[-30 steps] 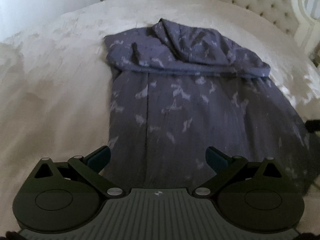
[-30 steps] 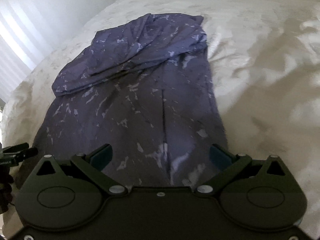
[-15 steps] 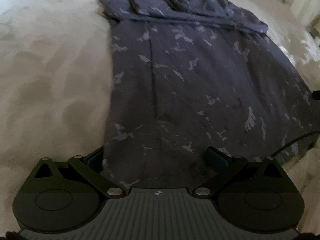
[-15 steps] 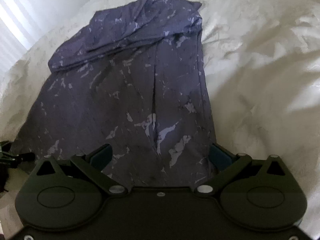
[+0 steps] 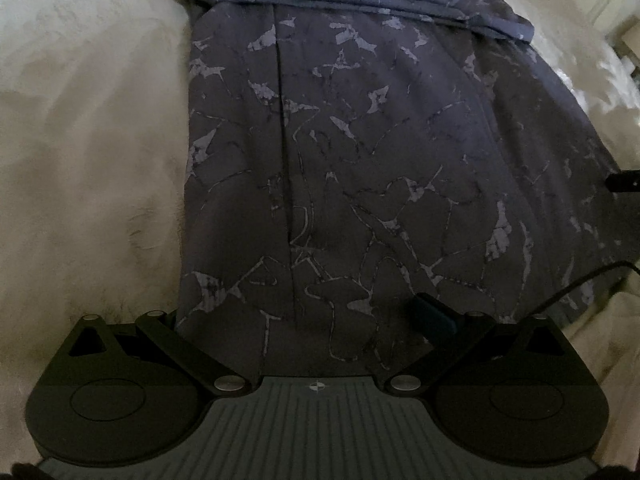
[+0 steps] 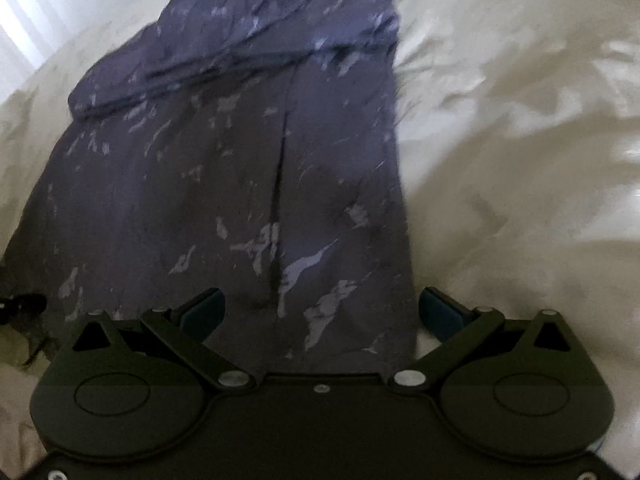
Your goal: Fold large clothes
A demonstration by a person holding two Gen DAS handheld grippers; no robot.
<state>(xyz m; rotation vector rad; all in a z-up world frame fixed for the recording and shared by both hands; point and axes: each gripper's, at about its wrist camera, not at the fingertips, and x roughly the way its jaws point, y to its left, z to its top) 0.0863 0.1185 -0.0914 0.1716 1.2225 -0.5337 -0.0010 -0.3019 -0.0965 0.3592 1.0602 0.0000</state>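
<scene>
A: Bed (image 5: pixel 88 128) carries the garment (image 5: pixel 380 152), long axis running straight away from both tools.
B: Nearer corner?
A: Left gripper (image 5: pixel 296 320) straddles the near-left hem corner, right gripper (image 6: pixel 320 312) the near-right. Both spread, nothing pinched.

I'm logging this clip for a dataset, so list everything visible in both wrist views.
garment: one, dark purple with pale marbled print, spread flat on the bed, far end folded over.
bedcover: one, cream, under the garment.
headboard: one, cream, far right corner of the left view.
cable: one, black, across the garment's near right corner.
left gripper: one, black, open over the near left hem.
right gripper: one, black, open over the near right hem.
</scene>
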